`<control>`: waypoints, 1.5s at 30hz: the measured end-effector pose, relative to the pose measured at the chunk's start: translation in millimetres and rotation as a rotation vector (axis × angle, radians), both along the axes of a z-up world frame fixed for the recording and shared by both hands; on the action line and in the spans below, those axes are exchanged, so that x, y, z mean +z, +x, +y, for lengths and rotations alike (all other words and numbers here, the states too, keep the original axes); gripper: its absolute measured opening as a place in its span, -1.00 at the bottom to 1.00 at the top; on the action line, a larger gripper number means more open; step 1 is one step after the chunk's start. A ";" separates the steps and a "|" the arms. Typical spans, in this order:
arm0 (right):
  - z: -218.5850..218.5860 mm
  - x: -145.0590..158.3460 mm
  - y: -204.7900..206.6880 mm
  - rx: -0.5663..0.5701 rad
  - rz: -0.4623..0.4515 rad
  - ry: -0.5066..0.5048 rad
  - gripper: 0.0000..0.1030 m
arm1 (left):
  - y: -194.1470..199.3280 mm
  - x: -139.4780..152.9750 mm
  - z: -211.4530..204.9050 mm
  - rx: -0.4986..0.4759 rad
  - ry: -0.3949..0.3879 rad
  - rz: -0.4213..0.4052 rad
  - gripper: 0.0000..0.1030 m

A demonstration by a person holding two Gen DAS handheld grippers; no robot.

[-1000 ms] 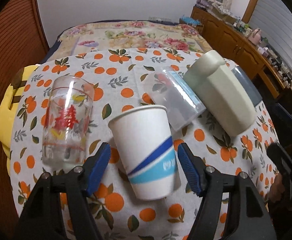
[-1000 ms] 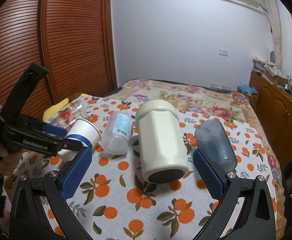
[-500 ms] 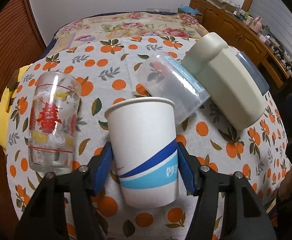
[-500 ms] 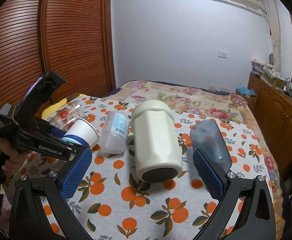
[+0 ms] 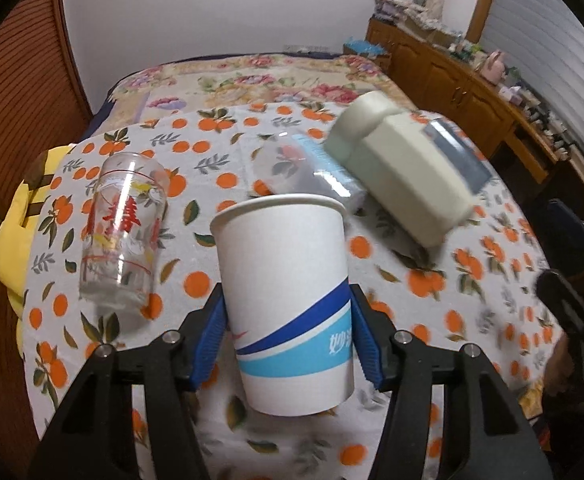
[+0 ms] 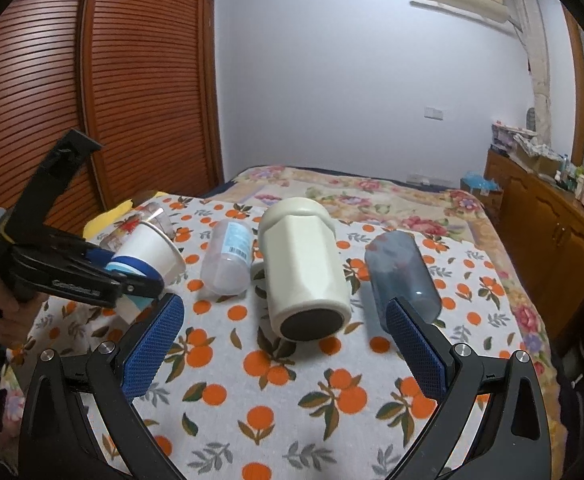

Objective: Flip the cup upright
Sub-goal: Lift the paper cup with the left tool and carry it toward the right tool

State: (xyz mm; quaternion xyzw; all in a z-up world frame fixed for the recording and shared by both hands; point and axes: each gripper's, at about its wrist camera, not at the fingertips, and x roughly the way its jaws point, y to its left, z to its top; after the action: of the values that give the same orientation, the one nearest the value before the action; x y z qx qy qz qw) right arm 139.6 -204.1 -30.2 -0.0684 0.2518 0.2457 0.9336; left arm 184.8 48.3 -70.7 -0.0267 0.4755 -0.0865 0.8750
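Observation:
A white paper cup (image 5: 288, 304) with blue stripes sits between the blue pads of my left gripper (image 5: 288, 332), which is shut on its lower half. The cup is lifted and tilted, rim pointing away. In the right wrist view the cup (image 6: 148, 254) shows at the left, held by the left gripper (image 6: 132, 280) above the tablecloth. My right gripper (image 6: 284, 344) is open and empty, its pads either side of a cream mug (image 6: 303, 268) that lies on its side, not touching it.
On the orange-print tablecloth (image 6: 331, 392) lie a printed glass (image 5: 122, 232), a clear plastic cup (image 6: 228, 256), the cream mug (image 5: 403, 176) and a dark blue tumbler (image 6: 401, 272), all on their sides. A bed stands behind, a wooden cabinet at the right.
My left gripper closed on the paper cup and lifted it, tilting its rim upward. The right gripper stayed open and moved only slightly.

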 end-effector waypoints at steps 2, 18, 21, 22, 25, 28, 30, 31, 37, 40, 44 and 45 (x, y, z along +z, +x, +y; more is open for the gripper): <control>-5.9 1.3 -4.0 -0.014 0.003 0.003 0.98 | -9.0 5.4 -5.5 -0.013 -0.021 -0.016 0.10; -64.4 -14.3 -17.0 -0.131 0.097 0.012 0.98 | -37.4 -16.4 -92.9 -0.121 -0.194 0.036 0.11; -67.8 -19.3 -17.3 -0.135 0.119 0.009 0.98 | -36.9 -22.3 -98.1 -0.114 -0.204 0.051 0.12; -68.6 -20.1 -17.3 -0.136 0.124 0.010 0.98 | -36.3 -23.8 -98.1 -0.109 -0.206 0.055 0.12; -70.5 -20.8 -17.1 -0.137 0.130 0.012 0.98 | -35.0 -24.6 -99.3 -0.100 -0.198 0.056 0.14; -71.0 -21.3 -16.7 -0.135 0.131 0.015 0.98 | -34.6 -27.6 -101.2 -0.094 -0.184 0.060 0.16; -71.6 -21.6 -17.2 -0.131 0.134 0.013 0.98 | -32.5 -31.3 -102.9 -0.086 -0.170 0.068 0.18; -70.5 -21.7 -17.4 -0.131 0.136 0.012 0.98 | -32.4 -33.1 -103.4 -0.085 -0.165 0.068 0.18; -69.8 -21.5 -18.5 -0.133 0.143 0.013 0.98 | -33.1 -33.2 -101.6 -0.075 -0.144 0.054 0.26; -70.5 -20.7 -18.7 -0.137 0.151 0.020 0.98 | -35.2 -28.0 -98.6 -0.071 -0.153 0.034 0.34; -71.7 -17.7 -21.2 -0.143 0.155 0.022 0.98 | -42.2 -17.0 -90.6 -0.063 -0.171 -0.002 0.35; -71.1 -16.6 -21.9 -0.140 0.162 0.024 0.98 | -44.5 -13.1 -89.1 -0.062 -0.174 -0.013 0.35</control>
State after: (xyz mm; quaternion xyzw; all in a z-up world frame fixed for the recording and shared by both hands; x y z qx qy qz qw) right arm 117.8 -275.2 -46.8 -0.0192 0.3278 0.1875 0.9258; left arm 140.3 -40.8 -83.8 -0.0872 0.4612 -0.1547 0.8693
